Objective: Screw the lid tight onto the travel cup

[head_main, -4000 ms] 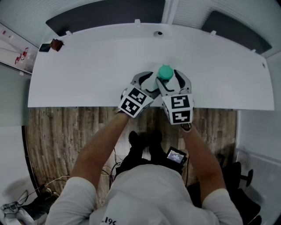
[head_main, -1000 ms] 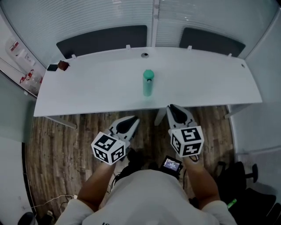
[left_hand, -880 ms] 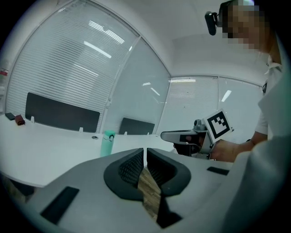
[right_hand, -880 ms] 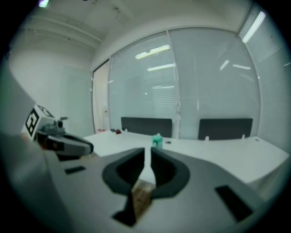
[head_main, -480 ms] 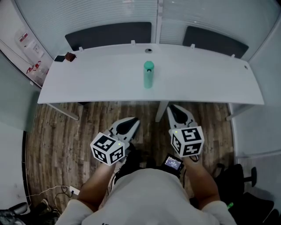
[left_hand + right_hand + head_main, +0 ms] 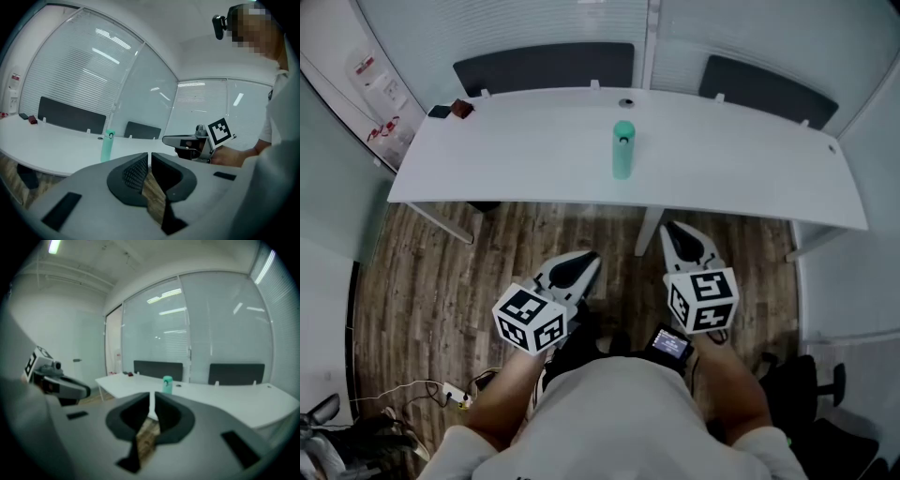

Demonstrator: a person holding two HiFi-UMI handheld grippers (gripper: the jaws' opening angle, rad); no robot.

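Observation:
The mint-green travel cup [image 6: 622,155] stands upright near the middle of the white table [image 6: 516,150], with its green lid [image 6: 623,128] on top. It also shows far ahead in the left gripper view as the cup [image 6: 107,146] and in the right gripper view as the cup [image 6: 167,385]. Both grippers are held over the wooden floor, well short of the table. My left gripper [image 6: 587,257] is shut and empty, its pads [image 6: 137,169] nearly touching. My right gripper [image 6: 667,229] is closing the last bit, with nothing between its fingers [image 6: 165,408].
Two small dark items [image 6: 452,110] lie at the table's far left corner, and a round grommet [image 6: 625,102] sits behind the cup. Two dark chair backs [image 6: 546,66] stand behind the table. A small screen device [image 6: 668,345] hangs at the person's waist.
Four seconds ago both grippers were at the cup on the table; now they are pulled back over the floor and the cup stands alone. The table has drifted slightly farther away in view.

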